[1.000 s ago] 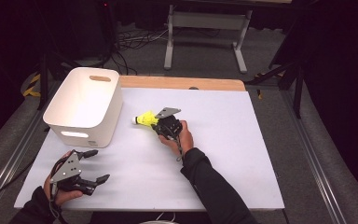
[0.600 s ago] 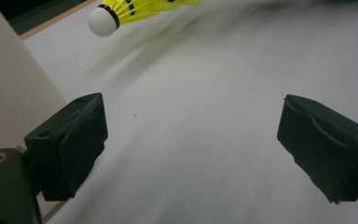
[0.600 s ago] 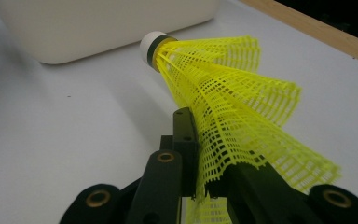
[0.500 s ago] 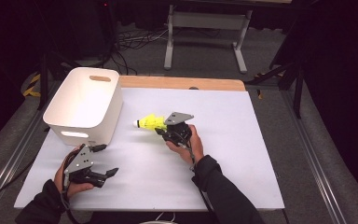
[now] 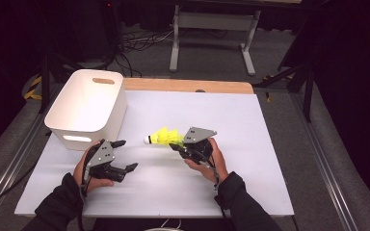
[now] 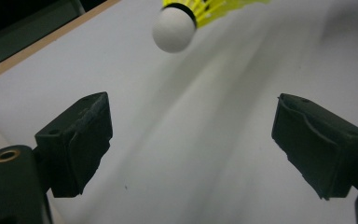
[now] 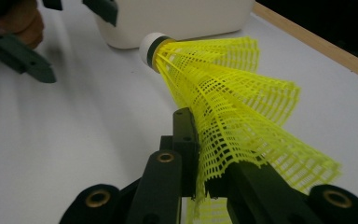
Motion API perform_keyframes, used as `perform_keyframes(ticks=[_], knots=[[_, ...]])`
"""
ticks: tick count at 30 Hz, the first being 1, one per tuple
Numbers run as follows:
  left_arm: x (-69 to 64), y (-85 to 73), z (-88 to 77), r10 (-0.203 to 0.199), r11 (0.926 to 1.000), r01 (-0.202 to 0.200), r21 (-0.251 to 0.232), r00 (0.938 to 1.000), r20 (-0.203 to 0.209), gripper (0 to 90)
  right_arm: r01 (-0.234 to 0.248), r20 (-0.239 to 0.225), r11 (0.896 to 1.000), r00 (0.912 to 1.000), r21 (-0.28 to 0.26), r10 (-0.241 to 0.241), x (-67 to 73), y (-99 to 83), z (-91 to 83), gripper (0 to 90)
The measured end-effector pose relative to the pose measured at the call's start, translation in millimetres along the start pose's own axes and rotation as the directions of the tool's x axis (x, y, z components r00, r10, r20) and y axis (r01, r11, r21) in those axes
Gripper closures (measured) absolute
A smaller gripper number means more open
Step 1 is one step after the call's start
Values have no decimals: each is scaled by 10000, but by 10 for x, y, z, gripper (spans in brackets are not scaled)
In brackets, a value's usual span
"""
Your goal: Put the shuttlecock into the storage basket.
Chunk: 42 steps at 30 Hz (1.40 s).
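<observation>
Shuttlecock (image 5: pixel 163 137): pinched by its yellow mesh skirt, white cork tip pointing toward the bin, lifted farther from the bin than a second ago.
Right gripper (image 5: pixel 177 146): jaws clamped on the skirt.
Left gripper (image 5: pixel 124 156): jaws spread wide with nothing between them, just closing slightly; it has moved from the table's near-left edge toward the bin (image 5: pixel 84 103).

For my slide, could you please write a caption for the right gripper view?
The right gripper pinches the mesh skirt of a yellow shuttlecock, cork end toward the white bin.
</observation>
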<state>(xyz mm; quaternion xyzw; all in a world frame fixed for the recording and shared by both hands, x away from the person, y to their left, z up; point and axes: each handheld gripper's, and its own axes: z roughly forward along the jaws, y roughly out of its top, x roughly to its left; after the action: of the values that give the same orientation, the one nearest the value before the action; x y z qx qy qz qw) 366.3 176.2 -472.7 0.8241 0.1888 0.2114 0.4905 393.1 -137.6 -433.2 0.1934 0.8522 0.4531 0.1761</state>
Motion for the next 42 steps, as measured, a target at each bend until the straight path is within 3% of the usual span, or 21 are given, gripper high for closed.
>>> perform_keyframes(ticks=[5,7,13,17,21,22,23,25,30,32,36,39,40,42], knots=[[13,113,132,63,10000,-62,-67,9996,291,165,455,-231,9987,9987,229,-450,108,24,-63,857],[4,171,202,308,9995,-313,102,9984,481,176,817,-283,9960,9963,372,-807,162,49,-64,858],[4,210,318,272,9977,-316,595,9970,727,263,1205,-484,9907,9919,626,-1176,231,82,-29,858],[-2,229,389,288,9952,-378,901,9947,989,337,1729,-497,9807,9844,917,-1689,294,139,0,856],[-13,251,443,486,9910,-624,1188,9921,1157,388,2398,-477,9604,9707,1416,-2353,358,221,41,849],[-24,261,476,550,9881,-718,1364,9908,1233,402,2759,-564,9454,9612,1736,-2701,385,262,64,844],[-24,261,476,550,9881,-718,1364,9908,1233,422,2950,-530,9377,9555,1833,-2902,405,283,77,842],[-36,280,509,609,9871,-796,1389,9891,1339,428,3037,-581,9332,9528,1923,-2981,421,304,88,838],[-46,317,573,609,9849,-846,1512,9860,1549,468,3566,-974,8999,9343,2509,-3430,485,450,147,823],[-51,324,596,570,9854,-802,1501,9866,1529,487,3880,-1333,8760,9216,2865,-3646,500,558,162,799],[-43,325,589,488,9899,-682,1241,9870,1534,509,3916,-1663,8704,9193,2984,-3566,494,666,174,769],[-43,329,578,539,9910,-699,1141,9891,1373,519,3765,-1792,8772,9247,2979,-3360,493,732,189,752],[-36,324,571,485,9926,-630,1040,9895,1363,522,3797,-1792,8737,9236,3042,-3390,493,751,197,741],[-30,306,545,265,9972,-356,659,9906,1342,529,3645,-1829,8835,9288,2942,-3223,492,783,199,703]])
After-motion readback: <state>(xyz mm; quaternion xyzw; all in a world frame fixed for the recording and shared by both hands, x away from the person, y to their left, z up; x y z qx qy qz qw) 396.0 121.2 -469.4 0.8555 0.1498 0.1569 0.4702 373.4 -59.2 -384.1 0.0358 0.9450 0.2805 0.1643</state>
